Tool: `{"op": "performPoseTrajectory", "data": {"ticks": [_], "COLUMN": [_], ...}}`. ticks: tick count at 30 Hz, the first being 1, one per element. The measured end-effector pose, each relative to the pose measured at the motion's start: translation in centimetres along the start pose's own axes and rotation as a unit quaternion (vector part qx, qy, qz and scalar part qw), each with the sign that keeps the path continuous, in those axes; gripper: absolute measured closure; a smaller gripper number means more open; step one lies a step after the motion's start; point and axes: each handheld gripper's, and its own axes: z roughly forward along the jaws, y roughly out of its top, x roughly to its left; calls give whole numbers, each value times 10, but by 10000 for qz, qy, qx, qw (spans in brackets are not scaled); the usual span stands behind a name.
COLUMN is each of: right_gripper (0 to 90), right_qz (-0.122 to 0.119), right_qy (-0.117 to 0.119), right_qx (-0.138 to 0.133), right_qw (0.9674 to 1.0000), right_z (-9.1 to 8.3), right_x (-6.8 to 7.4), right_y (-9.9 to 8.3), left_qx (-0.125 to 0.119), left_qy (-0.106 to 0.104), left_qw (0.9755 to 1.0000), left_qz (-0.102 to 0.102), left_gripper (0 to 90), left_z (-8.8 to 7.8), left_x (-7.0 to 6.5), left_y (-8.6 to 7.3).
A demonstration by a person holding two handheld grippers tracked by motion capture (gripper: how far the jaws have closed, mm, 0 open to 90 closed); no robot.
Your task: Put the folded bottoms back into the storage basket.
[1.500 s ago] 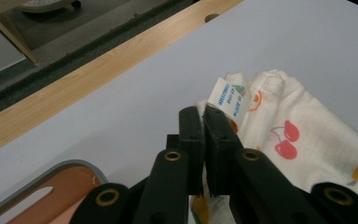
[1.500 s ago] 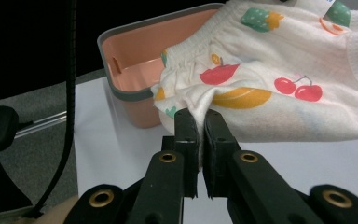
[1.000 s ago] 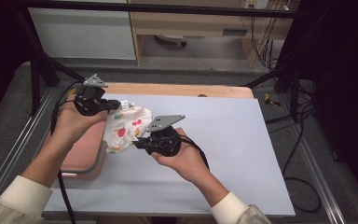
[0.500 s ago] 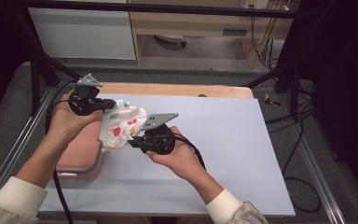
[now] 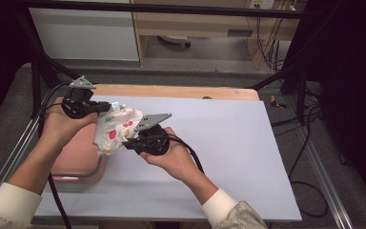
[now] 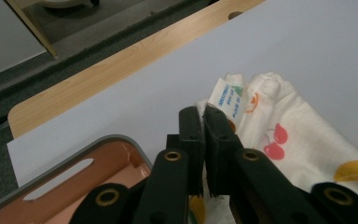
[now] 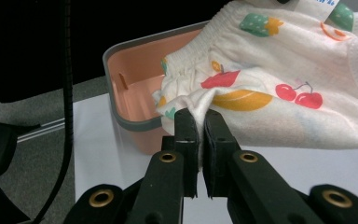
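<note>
Left of centre in the high view, I have my left claw and right claw both clamped on the white fruit-print cotton garment, beside the salmon-pink plastic tub.

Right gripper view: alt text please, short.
The right gripper, jaws shut, pinches a fold of white fruit-print cloth. The cloth hangs partly over the rim of a pink bin on a white table.

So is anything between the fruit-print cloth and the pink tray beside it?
Nothing visible. Both the left gripper and right gripper are shut on the cloth, holding it at the open pink tray; its visible interior looks bare.
</note>
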Motion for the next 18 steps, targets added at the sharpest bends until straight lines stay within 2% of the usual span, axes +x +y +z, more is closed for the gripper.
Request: {"op": "performPoseTrajectory", "data": {"ticks": [18], "right_gripper": [863], "right_qz": [10], "right_qy": [45], "right_qx": [-69], "right_qw": [10000], "right_z": [17], "right_x": [1], "right_y": [6], "left_qx": [-44], "left_qy": [182], "left_qw": [9998], "left_qz": [-58], "left_gripper": [872], "left_z": [-11], "left_x": [14], "left_y": [-9]}}
